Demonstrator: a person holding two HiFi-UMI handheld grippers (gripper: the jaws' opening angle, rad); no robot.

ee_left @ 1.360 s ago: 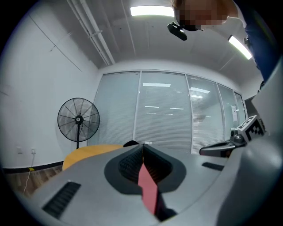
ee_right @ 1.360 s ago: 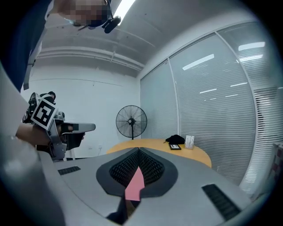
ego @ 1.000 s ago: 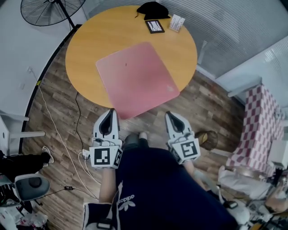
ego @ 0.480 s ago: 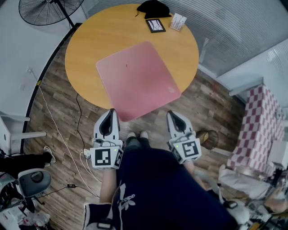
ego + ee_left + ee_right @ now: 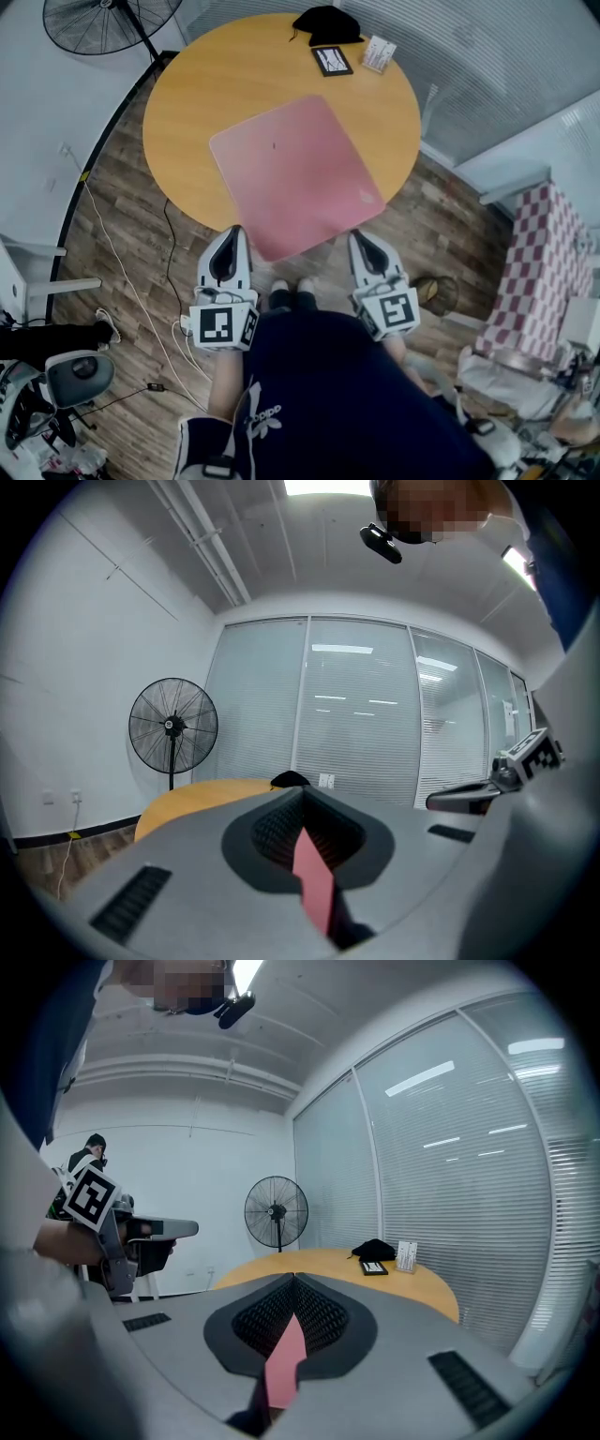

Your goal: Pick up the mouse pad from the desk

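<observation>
A pink mouse pad (image 5: 295,173) lies flat on the round wooden desk (image 5: 197,84), its near corner overhanging the desk's front edge. My left gripper (image 5: 231,232) is shut and points at the desk just left of that corner, a small gap away from the pad. On the other side my right gripper (image 5: 358,236) is also shut, a little short of the pad's near right edge. In the left gripper view the closed jaws (image 5: 302,803) show only a pink sliver of pad (image 5: 314,874) through their slit. The right gripper view shows the same: jaws (image 5: 292,1288) together, pink pad (image 5: 283,1363) beyond.
At the desk's far side lie a black cloth item (image 5: 326,23), a dark framed card (image 5: 332,60) and a white card stand (image 5: 379,53). A standing fan (image 5: 103,19) is at far left. Cables (image 5: 122,272) run over the wood floor; a checkered cloth (image 5: 539,272) is at right.
Both grippers have edged forward toward the desk's near edge, still shut and level. The mouse pad has not moved on the desk.
</observation>
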